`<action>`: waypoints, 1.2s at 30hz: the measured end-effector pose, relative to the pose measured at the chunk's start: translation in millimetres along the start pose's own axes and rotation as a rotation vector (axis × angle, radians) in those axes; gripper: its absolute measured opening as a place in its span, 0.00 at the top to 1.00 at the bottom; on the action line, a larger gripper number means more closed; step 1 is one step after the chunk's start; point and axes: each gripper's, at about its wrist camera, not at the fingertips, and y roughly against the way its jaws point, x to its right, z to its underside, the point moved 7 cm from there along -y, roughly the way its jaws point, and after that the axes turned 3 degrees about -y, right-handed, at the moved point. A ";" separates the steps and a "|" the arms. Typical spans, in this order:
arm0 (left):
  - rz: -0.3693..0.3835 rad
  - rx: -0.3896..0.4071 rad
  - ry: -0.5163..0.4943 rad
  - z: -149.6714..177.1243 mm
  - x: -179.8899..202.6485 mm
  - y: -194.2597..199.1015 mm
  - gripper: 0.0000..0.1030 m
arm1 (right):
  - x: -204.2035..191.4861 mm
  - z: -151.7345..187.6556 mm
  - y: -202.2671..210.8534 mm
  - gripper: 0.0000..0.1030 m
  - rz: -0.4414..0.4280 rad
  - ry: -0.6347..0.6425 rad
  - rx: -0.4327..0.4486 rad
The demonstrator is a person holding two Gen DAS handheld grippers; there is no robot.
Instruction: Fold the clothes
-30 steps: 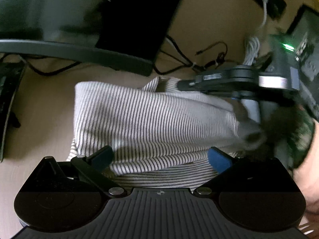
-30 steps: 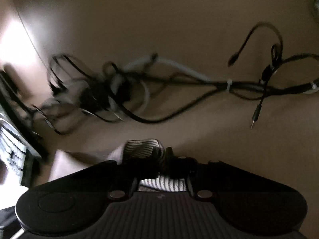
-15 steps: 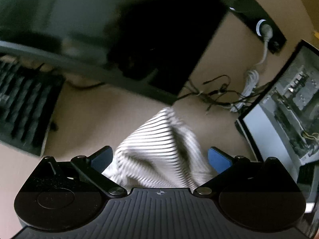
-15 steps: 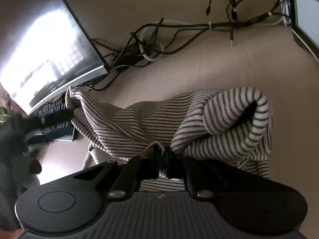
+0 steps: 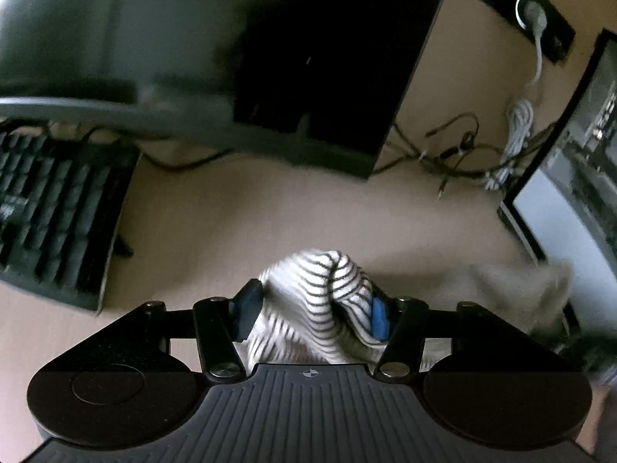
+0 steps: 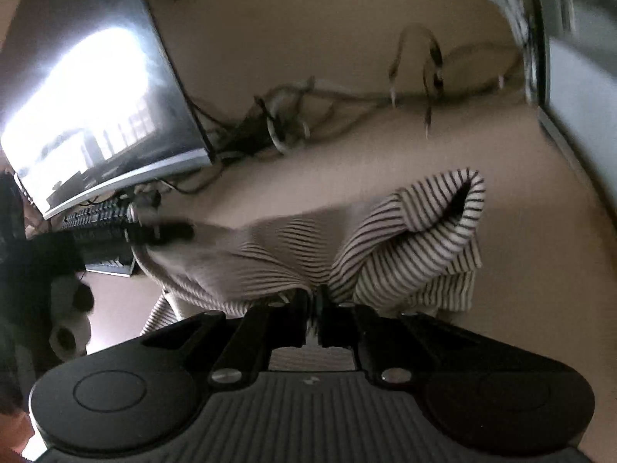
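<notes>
- The left gripper [image 5: 314,310] is closing its blue-padded fingers [image 5: 380,314] round a bunched fold of the striped garment [image 5: 327,301]; its jaws have just been narrowing, the right pad is lying against the cloth, and whether the left pad [image 5: 246,308] is pressing on it cannot be told.
- The right gripper [image 6: 316,303] is pinching the striped garment [image 6: 405,247] between black fingers [image 6: 297,312] that are standing almost together, with a thin layer of cloth caught in the narrow gap; these jaws have just been easing slightly apart.
- Just beyond the right gripper the garment is rising in a rolled, open-mouthed tube of stripes on the right and stretching away blurred toward the left, where a dark shape, likely the other gripper, is meeting it.
- The garment is lying on and partly lifting off a beige desk [image 5: 270,212], close in front of both grippers.
- Farther out in the left wrist view, a black keyboard [image 5: 54,212] is sitting to the left and a dark monitor [image 5: 327,58] is standing above it.
- Farthest back, a tangle of cables [image 6: 293,115] is trailing across the desk, beside a bright screen [image 6: 96,115] in the right wrist view.
</notes>
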 end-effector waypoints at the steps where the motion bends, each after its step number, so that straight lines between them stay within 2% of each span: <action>1: 0.004 -0.010 0.016 4.9 -2.9 -1.2 0.41 | -4.7 -7.2 7.4 0.87 0.001 0.035 0.033; 3: 0.004 -0.026 0.052 10.6 -7.6 -5.4 0.38 | -13.1 -22.0 18.2 0.84 0.007 0.095 0.102; 5: 0.002 -0.033 0.079 13.2 -10.3 -8.0 0.31 | -12.0 -31.5 14.4 0.69 0.040 0.130 0.134; 6: -0.001 -0.032 0.085 12.7 -11.4 -7.9 0.29 | -5.7 -32.5 8.2 0.62 0.065 0.133 0.133; 9: -0.001 -0.015 0.098 5.2 -14.2 -1.9 0.24 | 29.9 -18.6 -23.4 0.62 0.183 0.077 0.040; 10: -0.005 0.000 0.095 0.2 -14.5 4.9 0.24 | 37.8 -11.3 -27.0 0.61 0.182 0.056 0.021; 12: -0.013 0.050 0.058 -12.9 -9.7 21.8 0.25 | 38.0 -3.2 -22.4 0.61 0.167 0.079 0.041; 13: -0.005 0.081 0.032 -20.5 -4.5 30.9 0.21 | 36.2 -0.8 -21.4 0.58 0.171 0.096 0.043; 14: 0.029 0.116 0.001 -28.3 4.2 39.9 0.14 | 34.9 1.1 -21.6 0.55 0.172 0.105 0.046; 16: 0.106 0.169 -0.060 -40.5 24.8 53.2 0.08 | 31.9 2.6 -24.0 0.45 0.172 0.119 0.057; 17: 0.129 0.166 -0.082 -41.3 32.8 52.9 0.08 | 29.9 3.1 -25.3 0.42 0.175 0.127 0.061; 19: 0.153 0.107 -0.114 -34.6 44.2 38.7 0.08 | 24.4 5.6 -28.9 0.30 0.176 0.148 0.062; 20: 0.160 0.074 -0.127 -30.5 48.7 30.6 0.08 | 22.1 6.7 -30.0 0.29 0.177 0.159 0.062; 22: 0.126 -0.009 -0.124 -15.1 46.3 8.2 0.08 | 18.9 8.5 -30.3 0.28 0.178 0.174 0.061; 24: 0.100 -0.057 -0.120 -1.7 40.9 -5.9 0.08 | 17.3 9.6 -30.2 0.25 0.170 0.182 0.059; 26: 0.091 -0.050 -0.155 2.7 40.4 -6.9 0.07 | 16.6 10.5 -30.2 0.15 0.146 0.181 0.051; 28: 0.095 -0.052 -0.175 2.5 41.3 -7.7 0.05 | 12.5 13.5 -32.0 0.00 0.126 0.191 0.038; 36: 0.101 -0.040 -0.185 7.3 45.2 -9.0 0.02 | 6.0 18.3 -40.4 0.00 0.145 0.242 0.019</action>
